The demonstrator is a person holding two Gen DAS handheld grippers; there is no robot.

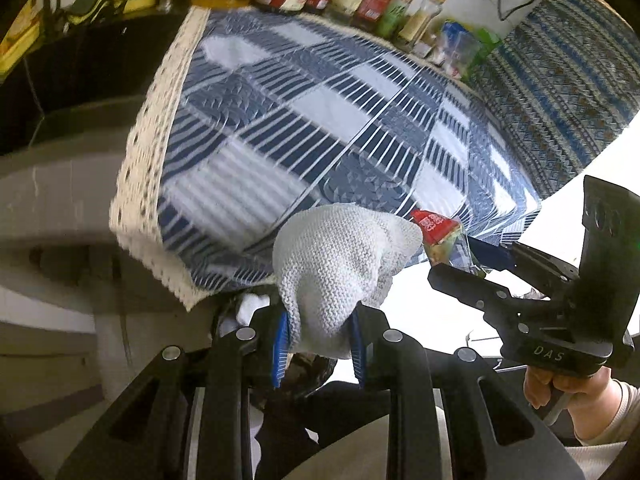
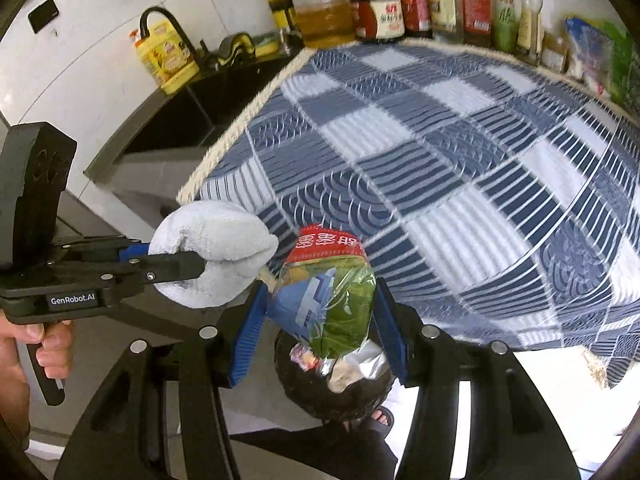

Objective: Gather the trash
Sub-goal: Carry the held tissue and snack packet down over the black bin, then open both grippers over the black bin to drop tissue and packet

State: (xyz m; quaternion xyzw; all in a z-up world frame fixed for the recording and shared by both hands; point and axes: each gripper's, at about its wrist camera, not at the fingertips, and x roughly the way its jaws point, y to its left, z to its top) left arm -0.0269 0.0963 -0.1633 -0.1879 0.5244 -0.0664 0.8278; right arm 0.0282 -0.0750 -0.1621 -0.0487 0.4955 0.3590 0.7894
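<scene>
My left gripper [image 1: 320, 344] is shut on a crumpled white cloth [image 1: 340, 264], held off the near edge of the table; it also shows in the right wrist view [image 2: 216, 252]. My right gripper [image 2: 320, 320] is shut on a crinkled snack wrapper [image 2: 328, 288], red, blue and green. In the left wrist view the wrapper [image 1: 436, 232] sits just right of the cloth. Below the wrapper is a dark round bin [image 2: 340, 384] with a foil wrapper and other trash inside. Both grippers hover side by side above it.
A blue and white checked tablecloth [image 2: 440, 160] covers the table. Several sauce and oil bottles [image 2: 420, 4] line its far edge. A black sink with a faucet [image 2: 168, 24] and a yellow detergent bottle [image 2: 164, 56] are at the left.
</scene>
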